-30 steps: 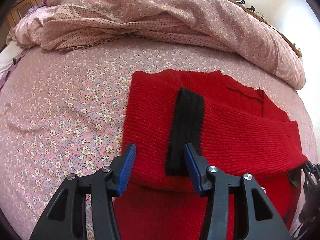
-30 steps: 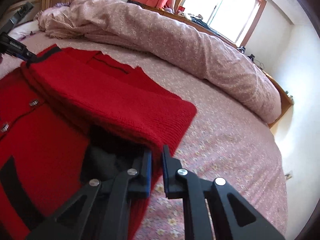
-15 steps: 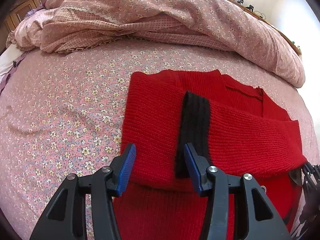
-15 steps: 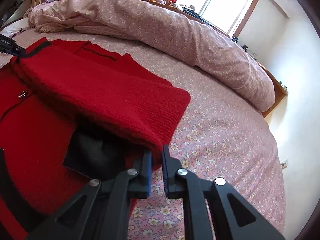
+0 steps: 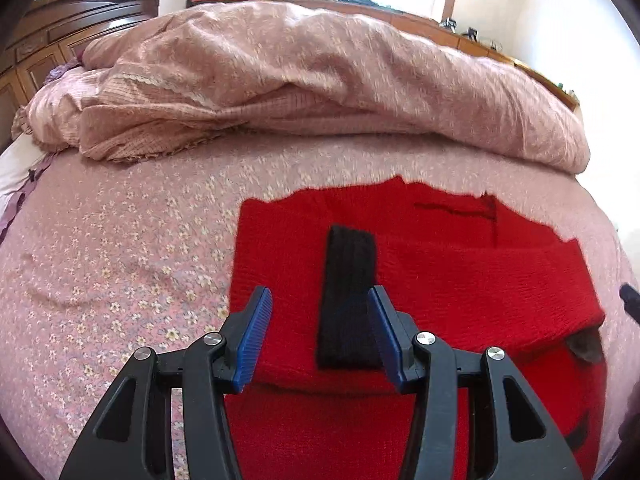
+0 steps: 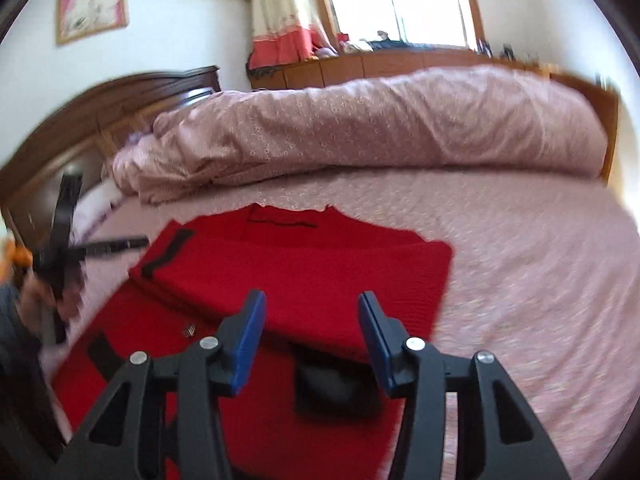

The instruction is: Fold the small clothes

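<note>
My right tongs (image 6: 310, 322) have just been opening off the red cardigan (image 5: 460, 280) and now stand apart, empty, above its folded sleeve. My left tongs (image 5: 320, 316) gape empty over the black cuff (image 5: 350, 300). The cardigan lies flat on the bed (image 5: 120, 260), below the duvet (image 5: 320, 92). Through the blur, the fold looks square; next I'd pinch the hem evenly at both corners.

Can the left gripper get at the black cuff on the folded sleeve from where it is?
Probably yes: the left gripper has its jaws open around the black cuff, which lies uncovered on the red sweater.
</note>
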`<state>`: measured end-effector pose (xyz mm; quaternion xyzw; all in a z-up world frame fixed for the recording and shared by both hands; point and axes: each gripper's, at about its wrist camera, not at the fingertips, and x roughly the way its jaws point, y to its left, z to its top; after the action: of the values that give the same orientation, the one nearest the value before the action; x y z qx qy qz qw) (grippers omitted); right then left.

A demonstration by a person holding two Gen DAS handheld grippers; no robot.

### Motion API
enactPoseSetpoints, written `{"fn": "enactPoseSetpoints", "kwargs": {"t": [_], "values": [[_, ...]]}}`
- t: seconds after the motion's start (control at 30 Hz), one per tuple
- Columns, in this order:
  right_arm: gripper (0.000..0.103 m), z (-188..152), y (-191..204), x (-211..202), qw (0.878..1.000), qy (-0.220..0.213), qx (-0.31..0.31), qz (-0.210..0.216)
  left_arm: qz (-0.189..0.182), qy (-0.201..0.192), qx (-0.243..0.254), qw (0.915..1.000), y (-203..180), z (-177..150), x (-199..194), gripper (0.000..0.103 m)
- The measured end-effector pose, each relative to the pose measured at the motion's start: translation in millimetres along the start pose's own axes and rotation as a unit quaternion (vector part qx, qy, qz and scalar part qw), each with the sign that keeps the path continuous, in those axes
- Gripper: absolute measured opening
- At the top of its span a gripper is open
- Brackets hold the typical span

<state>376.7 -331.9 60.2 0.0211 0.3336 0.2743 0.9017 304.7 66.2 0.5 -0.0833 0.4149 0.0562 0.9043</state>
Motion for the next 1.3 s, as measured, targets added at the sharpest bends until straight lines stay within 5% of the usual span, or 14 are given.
{"fn": "enactPoseSetpoints", "kwargs": {"t": [0.1, 0.27, 0.4, 0.43, 0.47, 0.57, 0.77, 0.97, 1.0, 1.03, 1.07, 1.3], "values": [[0.022, -2.7, -1.5, 23.6, 1.000, 0.018, 0.013, -0.014, -0.009, 0.036, 0.004, 0.9993, -1.2, -5.4, 14.8, 0.044], [0.023, -12.7, 22.5, 40.9, 0.994, 0.051, -0.067, -0.064, -0.034, 0.067, -0.020, 0.9970, 3.3, -7.4, 23.9, 0.044], [0.049, -22.5, 50.0, 36.2, 0.982, 0.041, -0.167, -0.077, -0.059, 0.072, -0.047, 0.9946, 7.8, -7.5, 27.4, 0.044], [0.051, -24.9, 54.5, 37.3, 0.979, 0.043, -0.181, -0.079, -0.068, 0.068, -0.052, 0.9940, 8.4, -8.6, 27.5, 0.037], [0.051, -25.7, 56.9, 38.5, 0.978, 0.047, -0.186, -0.081, -0.074, 0.064, -0.056, 0.9936, 8.3, -9.5, 27.0, 0.014], [0.051, -29.1, 59.1, 45.8, 0.975, 0.066, -0.192, -0.092, -0.078, 0.058, -0.057, 0.9936, 7.8, -10.9, 23.3, 0.005], [0.051, -31.5, 54.2, 46.6, 0.972, 0.069, -0.194, -0.112, -0.122, 0.044, -0.086, 0.9879, 18.7, -4.9, 3.8, 0.003], [0.051, -34.9, 52.8, 47.9, 0.962, 0.062, -0.222, -0.145, -0.114, 0.050, -0.079, 0.9890, 20.0, -5.3, -2.4, 0.003], [0.045, -36.0, 52.3, 48.8, 0.961, 0.063, -0.227, -0.147, -0.108, 0.053, -0.075, 0.9899, 18.9, -6.4, -1.4, 0.003], [0.016, -36.8, 51.5, 48.7, 0.961, 0.065, -0.230, -0.140, -0.104, 0.056, -0.073, 0.9904, 18.2, -6.8, 0.8, 0.003], [0.002, -36.5, 50.6, 49.5, 0.962, 0.069, -0.228, -0.135, -0.100, 0.060, -0.070, 0.9907, 17.7, -7.8, 2.3, 0.003], [0.000, -32.8, 43.5, 46.3, 0.959, 0.069, -0.224, -0.160, -0.091, 0.063, -0.063, 0.9918, 10.9, -7.1, 9.6, 0.004]]}}
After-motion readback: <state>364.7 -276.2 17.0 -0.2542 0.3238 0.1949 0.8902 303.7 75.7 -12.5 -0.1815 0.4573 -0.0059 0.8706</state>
